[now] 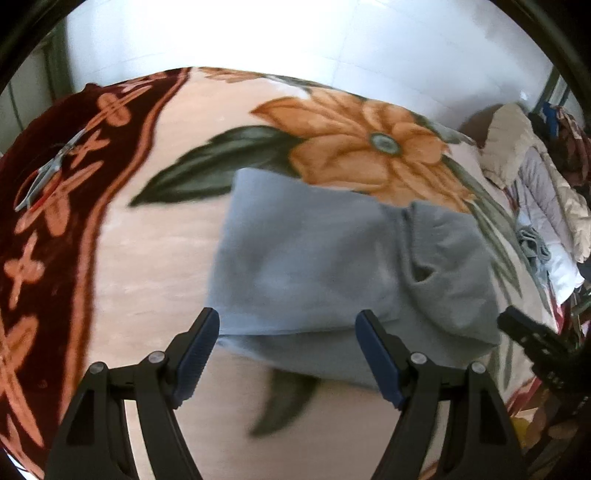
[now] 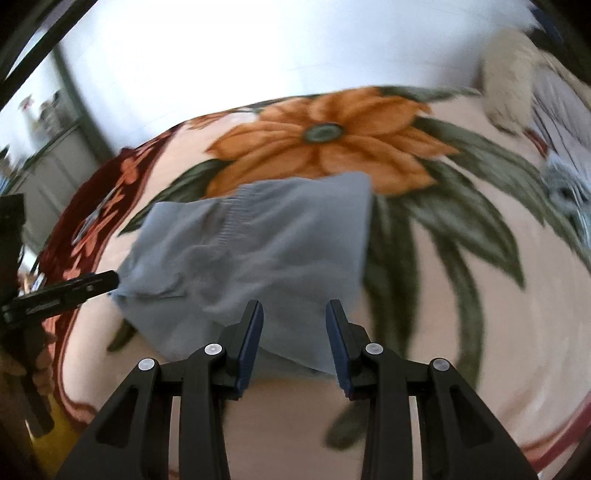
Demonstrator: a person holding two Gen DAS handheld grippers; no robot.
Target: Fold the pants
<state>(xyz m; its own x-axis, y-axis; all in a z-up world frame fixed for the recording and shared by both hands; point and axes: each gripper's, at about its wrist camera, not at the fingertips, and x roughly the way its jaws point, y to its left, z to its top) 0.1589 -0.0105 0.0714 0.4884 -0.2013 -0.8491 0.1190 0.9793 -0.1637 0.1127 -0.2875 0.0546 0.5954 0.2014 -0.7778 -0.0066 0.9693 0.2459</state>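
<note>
Grey-blue pants [image 1: 332, 266] lie folded into a compact rectangle on a floral blanket [image 1: 147, 266]; the ribbed waistband shows at the right of the bundle. My left gripper [image 1: 288, 325] is open and empty, hovering just above the near edge of the pants. In the right wrist view the same pants [image 2: 258, 251] lie ahead, waistband on top. My right gripper [image 2: 294, 314] is open and empty over their near edge. The other gripper's finger shows at the left in this view [image 2: 74, 288] and at the right in the left wrist view [image 1: 532, 332].
The blanket has a large orange flower [image 1: 354, 144] beyond the pants and a dark red patterned border [image 1: 44, 221] at left. A pile of other clothes and bedding [image 1: 543, 192] lies at the right edge. A white wall [image 1: 295, 33] stands behind the bed.
</note>
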